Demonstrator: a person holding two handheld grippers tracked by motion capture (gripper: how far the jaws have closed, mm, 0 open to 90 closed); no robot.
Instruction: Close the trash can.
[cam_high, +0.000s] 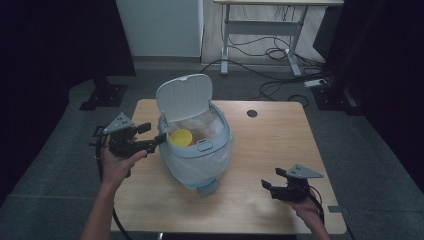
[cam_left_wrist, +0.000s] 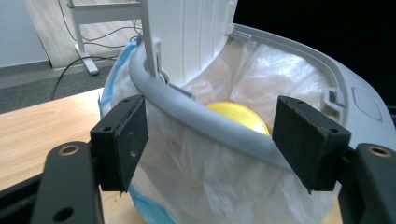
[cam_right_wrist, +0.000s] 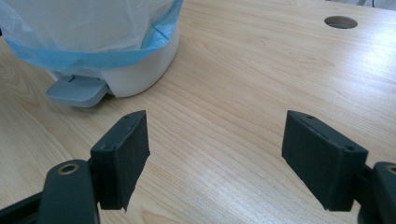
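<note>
Two black jaws of the right gripper (cam_right_wrist: 215, 158) stand wide apart over the bare wooden table (cam_right_wrist: 261, 74), with nothing between them. Ahead of them is the grey foot pedal (cam_right_wrist: 77, 91) of a small white bin (cam_high: 196, 147). It stands in the middle of the table, its lid (cam_high: 184, 96) tipped up. A thin plastic bag (cam_left_wrist: 219, 182) lines the bin and hangs over its grey rim (cam_left_wrist: 201, 114). A yellow thing (cam_left_wrist: 238, 115) lies inside. Up at the bin's left side, the left gripper (cam_left_wrist: 210, 140) is wide too, its jaws just before the rim and bag, holding nothing.
</note>
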